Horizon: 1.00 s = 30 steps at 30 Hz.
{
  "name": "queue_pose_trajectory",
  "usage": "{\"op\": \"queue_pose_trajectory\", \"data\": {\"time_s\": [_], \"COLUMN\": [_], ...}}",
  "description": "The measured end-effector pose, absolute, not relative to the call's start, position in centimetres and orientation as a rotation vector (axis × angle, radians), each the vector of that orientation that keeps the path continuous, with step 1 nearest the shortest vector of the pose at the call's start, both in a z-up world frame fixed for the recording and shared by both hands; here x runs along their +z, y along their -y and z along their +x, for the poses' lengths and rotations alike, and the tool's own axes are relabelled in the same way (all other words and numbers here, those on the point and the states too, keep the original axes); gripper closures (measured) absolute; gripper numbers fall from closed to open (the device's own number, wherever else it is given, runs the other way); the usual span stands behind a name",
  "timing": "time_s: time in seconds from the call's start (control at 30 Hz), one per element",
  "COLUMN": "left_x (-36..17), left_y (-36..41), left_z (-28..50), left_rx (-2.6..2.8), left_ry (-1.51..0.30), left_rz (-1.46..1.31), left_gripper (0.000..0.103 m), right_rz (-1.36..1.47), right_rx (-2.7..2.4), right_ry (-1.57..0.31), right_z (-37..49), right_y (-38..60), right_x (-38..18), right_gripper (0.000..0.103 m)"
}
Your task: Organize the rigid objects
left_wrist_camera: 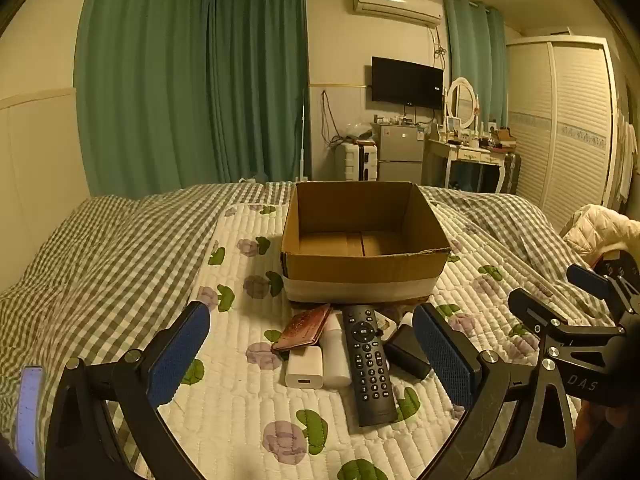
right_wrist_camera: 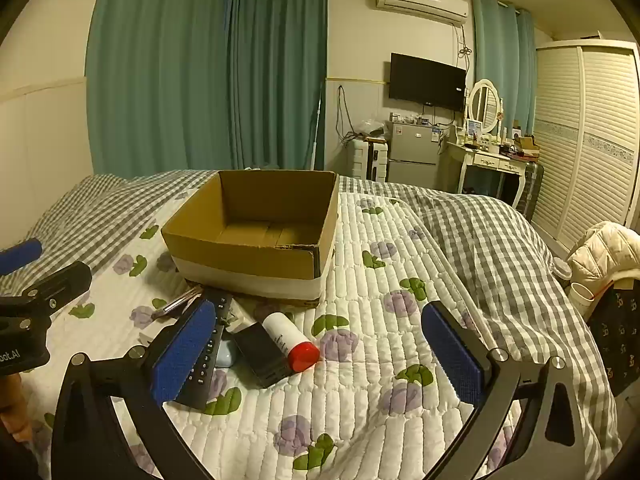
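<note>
Both tools were up and nothing was in hand: the left gripper [left_wrist_camera: 312,354] hovered with its blue-padded fingers [left_wrist_camera: 180,352] spread wide over the little heap, and the right gripper [right_wrist_camera: 320,354] hung just as wide above the quilt, holding nothing. The open brown cardboard box with the pale band round its base [left_wrist_camera: 362,268] sat on the white flowered quilt of the bed [left_wrist_camera: 240,400], bare inside as far as both views showed, so the sorting looked barely begun. The heap lay touching the box's near wall: a long black remote control with white-marked buttons [left_wrist_camera: 369,364], a white square charger block [left_wrist_camera: 304,368] beside it, a white plastic bottle [left_wrist_camera: 335,356] between those two, a reddish-brown flat wallet-like case [left_wrist_camera: 304,328] propped over the charger's far end, and a black rectangular block [left_wrist_camera: 404,354] on the remote's other side. From the right view a white tube with a red cap [right_wrist_camera: 292,340] lay just beside that black block [right_wrist_camera: 262,354]. My call: the remote was the easy first pick, lying on top; best taken across its narrow width near the middle so it would not tip, then lifted clear of the box rim before release. The soft quilt could let things sink, so the fingers had to go low
</note>
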<state>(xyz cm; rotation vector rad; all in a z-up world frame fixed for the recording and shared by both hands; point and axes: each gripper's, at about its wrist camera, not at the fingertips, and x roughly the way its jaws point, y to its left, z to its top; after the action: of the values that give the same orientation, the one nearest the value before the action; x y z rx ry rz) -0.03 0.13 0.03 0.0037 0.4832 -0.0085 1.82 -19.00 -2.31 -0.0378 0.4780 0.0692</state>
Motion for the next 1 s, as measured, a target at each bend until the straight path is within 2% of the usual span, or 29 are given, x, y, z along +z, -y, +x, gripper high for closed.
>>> {"op": "queue_pose_trajectory", "data": {"time_s": [1.0], "left_x": [-0.29], "left_y": [-0.59], "left_z": [0.18], "left_rx": [0.012], "left_ry": [-0.496], "left_rz": [0.0], "left_gripper": [0.0], "right_rz": [-0.047], "right_rx": [0.068], "right_ry": [-0.486], "right_z": [1.94], "right_y": [18.81], "right_x": [-2.8], "right_gripper": [0.0]}}
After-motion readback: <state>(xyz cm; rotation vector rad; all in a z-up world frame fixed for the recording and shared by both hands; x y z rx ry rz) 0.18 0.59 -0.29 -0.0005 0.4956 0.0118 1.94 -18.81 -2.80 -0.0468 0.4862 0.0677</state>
